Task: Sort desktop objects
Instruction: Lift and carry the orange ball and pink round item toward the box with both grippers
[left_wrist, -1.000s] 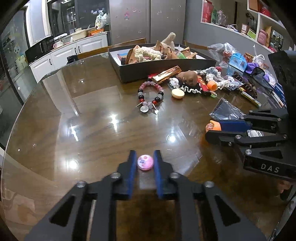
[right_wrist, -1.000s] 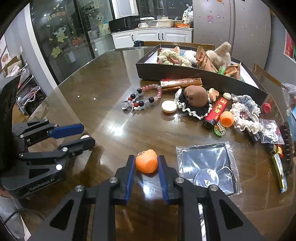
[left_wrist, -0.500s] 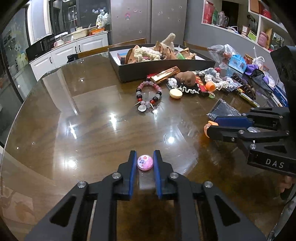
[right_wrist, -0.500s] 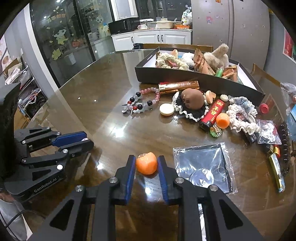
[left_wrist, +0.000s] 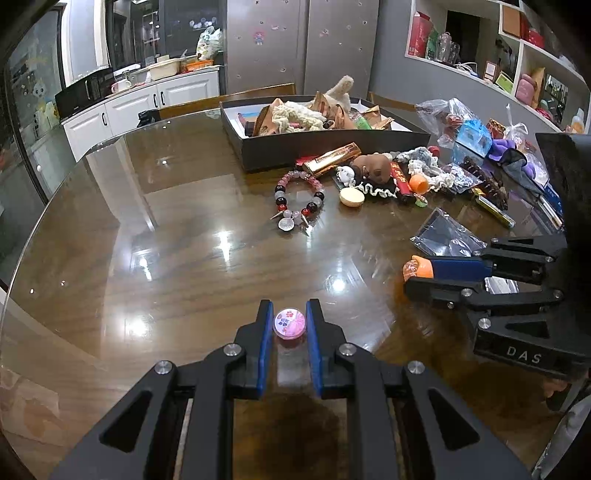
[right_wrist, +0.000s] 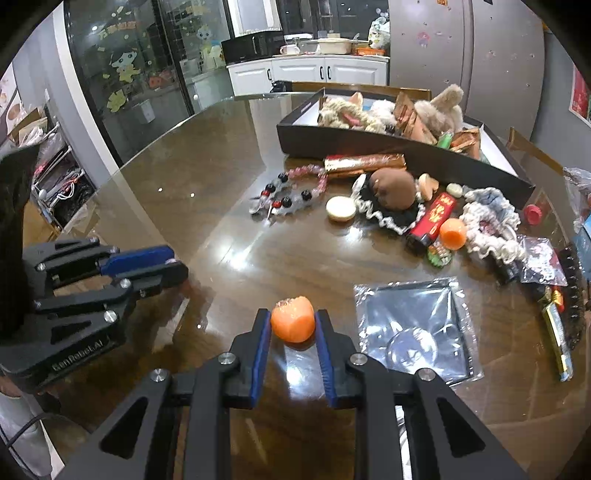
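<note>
Near table edge: left gripper (left_wrist: 289, 324) clamps pink floral bead (left_wrist: 289, 323); right gripper (right_wrist: 293, 326) clamps orange bead (right_wrist: 293, 319), likely bound for the far box (right_wrist: 406, 151).

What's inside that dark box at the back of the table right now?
The dark box holds a heap: plush toys, knitted cream pieces, brown packets, a green item. Anything beneath the heap is hidden, as is most of the box floor.

Small round pink floral-topped disc (left_wrist: 289, 323) sits between left gripper (left_wrist: 289, 320) fingertips. Beaded bracelet (left_wrist: 298, 202) lies ahead on glossy wooden table (left_wrist: 166, 258); black cardboard box (left_wrist: 332, 149) behind it.
</note>
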